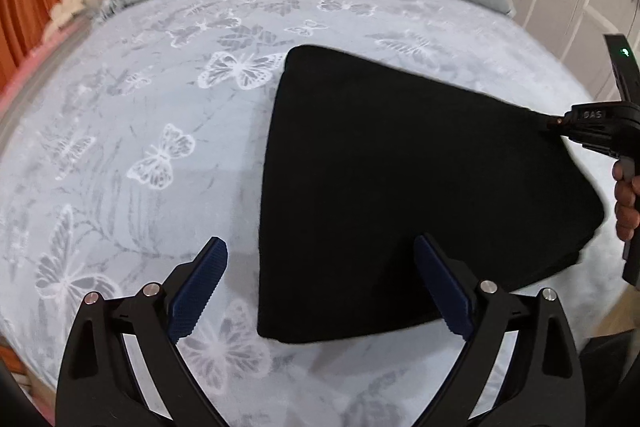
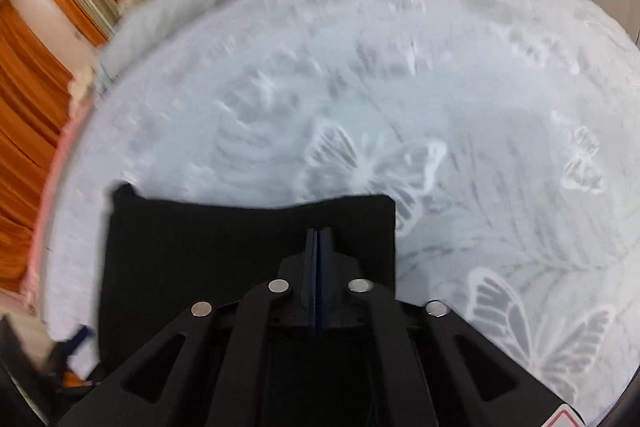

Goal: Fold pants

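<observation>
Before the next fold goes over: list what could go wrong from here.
1. The right gripper pinches only one edge of the black pants; the fabric could slip out.
2. The left gripper stands open, holding nothing down, so the folded stack may drag across the butterfly bedspread or come undone.

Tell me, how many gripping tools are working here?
2. The open left tool hovers over the folded black pants; the shut right tool pinches their far right edge.

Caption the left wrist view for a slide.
Open left gripper hovers over folded black pants on butterfly bedspread; right gripper pinches their far edge.
</observation>
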Available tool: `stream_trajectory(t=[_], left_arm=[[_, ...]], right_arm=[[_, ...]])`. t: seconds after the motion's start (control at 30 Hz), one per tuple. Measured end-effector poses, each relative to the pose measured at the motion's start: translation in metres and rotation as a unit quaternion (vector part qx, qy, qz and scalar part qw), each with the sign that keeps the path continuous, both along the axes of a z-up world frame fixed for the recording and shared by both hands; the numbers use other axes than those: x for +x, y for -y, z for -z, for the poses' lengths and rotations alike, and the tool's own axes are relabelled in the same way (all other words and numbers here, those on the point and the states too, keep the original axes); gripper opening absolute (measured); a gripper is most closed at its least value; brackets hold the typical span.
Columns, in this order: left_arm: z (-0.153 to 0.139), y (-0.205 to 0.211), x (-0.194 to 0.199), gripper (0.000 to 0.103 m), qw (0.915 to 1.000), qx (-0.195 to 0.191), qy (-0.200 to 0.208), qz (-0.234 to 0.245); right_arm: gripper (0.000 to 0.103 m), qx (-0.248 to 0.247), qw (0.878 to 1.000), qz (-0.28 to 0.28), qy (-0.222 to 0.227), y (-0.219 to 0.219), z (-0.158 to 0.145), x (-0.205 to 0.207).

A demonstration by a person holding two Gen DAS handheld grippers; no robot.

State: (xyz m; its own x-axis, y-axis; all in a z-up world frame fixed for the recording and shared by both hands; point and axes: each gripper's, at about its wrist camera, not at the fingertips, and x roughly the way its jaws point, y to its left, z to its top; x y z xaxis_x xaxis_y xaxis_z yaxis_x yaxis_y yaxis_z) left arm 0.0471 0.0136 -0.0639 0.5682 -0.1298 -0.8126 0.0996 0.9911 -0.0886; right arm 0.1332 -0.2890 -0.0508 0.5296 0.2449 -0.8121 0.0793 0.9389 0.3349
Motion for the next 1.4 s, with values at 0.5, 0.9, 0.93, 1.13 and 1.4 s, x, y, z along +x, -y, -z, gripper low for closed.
stream_trajectory(t=[0.5,0.9,0.93,1.13,1.4], left_arm=[[0.051,-0.059,0.026,0.098,0.9624,-0.238,-0.124,-0.040],[0.003,-0.069,-0.034,0.033,0.9694,-0.231,-0.083,0.006],[0.016,-0.068,-0.036,0.041,0.9716,-0.213,-0.103,0.002],[-0.011,-0.078,-0.047,0.060,0.9886,-0.144,-0.011,-0.043],[-0.044,-0.037,0.027,0.065,0.9931,-0.115,0.016,-0.018]], right_arm=[[0.075,0.154,0.980,-0.040,-0.117,0.021,0.067,-0.081],[0.046,0.136,0.979,-0.140,-0.054,0.004,0.021,-0.116],[0.051,0.105,0.982,-0.127,-0.094,0.005,0.040,-0.116],[0.058,0.036,0.996,-0.067,0.047,0.013,-0.017,-0.130],[0.000,0.033,0.989,-0.115,0.090,-0.046,-0.037,-0.071]])
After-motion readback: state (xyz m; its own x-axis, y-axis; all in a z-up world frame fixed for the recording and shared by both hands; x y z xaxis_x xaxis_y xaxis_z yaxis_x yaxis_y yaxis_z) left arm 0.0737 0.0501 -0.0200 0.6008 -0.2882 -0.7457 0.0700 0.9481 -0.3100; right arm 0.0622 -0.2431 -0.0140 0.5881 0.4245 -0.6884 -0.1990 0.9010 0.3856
